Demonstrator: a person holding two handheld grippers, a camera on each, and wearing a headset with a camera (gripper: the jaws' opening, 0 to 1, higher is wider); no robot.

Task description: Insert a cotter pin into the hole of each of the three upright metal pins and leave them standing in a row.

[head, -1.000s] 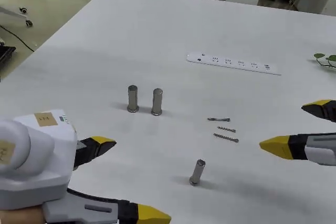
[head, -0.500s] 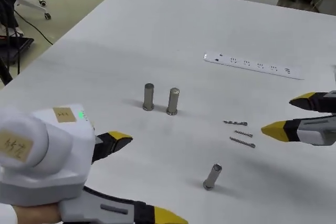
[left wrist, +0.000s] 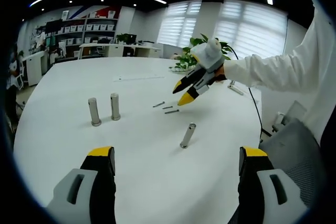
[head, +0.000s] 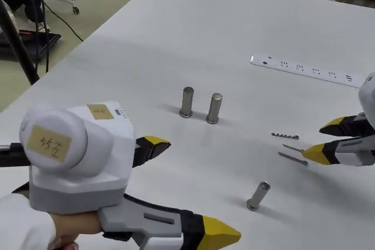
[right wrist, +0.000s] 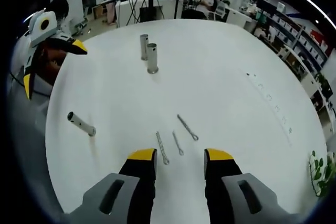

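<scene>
right gripper (head: pixel 313 140) jaws parted a little, nothing held. left gripper (head: pixel 202 190) jaws spread wide, also empty, hanging over the near edge of the white table (head: pixel 176 39).

step in hand, as judged: first pick of a cotter pin with the right gripper.

positions:
- three cotter pins (right wrist: pixel 178 142) lie flat, close side by side, just ahead of the right gripper (right wrist: pixel 181 156) jaw tips. in the head view the lower jaw tip sits just beside the nearest pin's end; contact cannot be told.
- two metal pins (head: pixel 214 108) stand upright, just beside each other, well apart from both grippers.
- third metal pin (head: pixel 258 195) sits apart from that pair, nearer the person; it reads as tilted or lying over, cannot settle which.

notes on doing it well:
- take the outermost cotter pin only; neighbours are close enough to get swept.
- come in low and level and close across the shank near one end, leaving length free to thread.
- thin wire on a smooth top may skate, so close slowly.
- left gripper (left wrist: pixel 176 153) looks free to steady a metal pin for insertion.
</scene>
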